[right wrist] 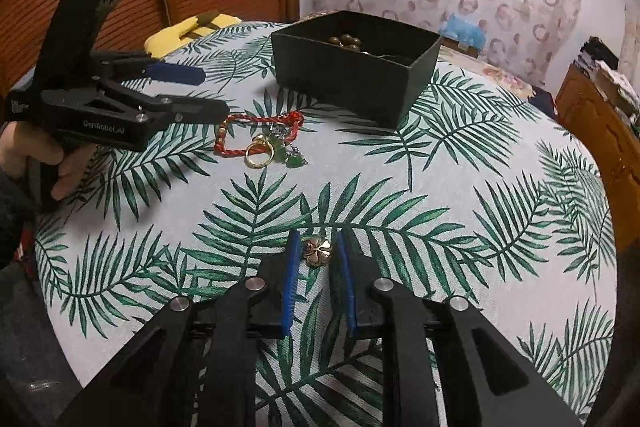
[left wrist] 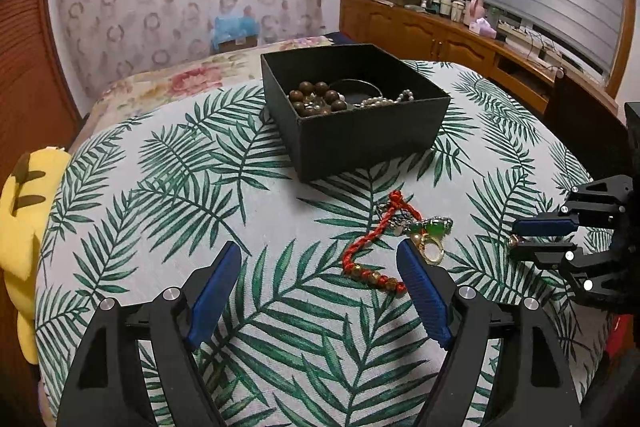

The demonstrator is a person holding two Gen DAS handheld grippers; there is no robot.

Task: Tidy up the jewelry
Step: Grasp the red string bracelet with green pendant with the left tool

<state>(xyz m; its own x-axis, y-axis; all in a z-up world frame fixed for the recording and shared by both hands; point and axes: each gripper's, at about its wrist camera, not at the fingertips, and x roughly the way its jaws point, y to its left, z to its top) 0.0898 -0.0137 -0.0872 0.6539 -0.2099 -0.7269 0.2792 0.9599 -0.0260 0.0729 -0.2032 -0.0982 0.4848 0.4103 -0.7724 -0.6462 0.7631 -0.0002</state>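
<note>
A black box (left wrist: 360,143) (right wrist: 340,75) stands on the leaf-print cloth and holds a brown bead bracelet (left wrist: 320,99), a pearl strand (left wrist: 384,101) and a dark bangle. In front of it lie a red braided bracelet (left wrist: 368,239) (right wrist: 256,121), a gold ring (left wrist: 433,251) (right wrist: 256,153) and a green-stone piece (left wrist: 434,227) (right wrist: 294,161). My left gripper (left wrist: 318,245) (right wrist: 214,93) is wide open, low over the red bracelet, its right finger beside the ring. My right gripper (right wrist: 317,233) (left wrist: 516,239) stands narrowly open around a gold clover charm (right wrist: 317,249); slim gaps show at both pads.
A yellow plush toy (left wrist: 24,207) (right wrist: 188,27) sits at the table's left edge. A hand (right wrist: 52,163) holds the left gripper's handle. A wooden cabinet (left wrist: 440,39) with clutter runs along the window wall. Bare cloth (right wrist: 460,227) stretches to the right of the charm.
</note>
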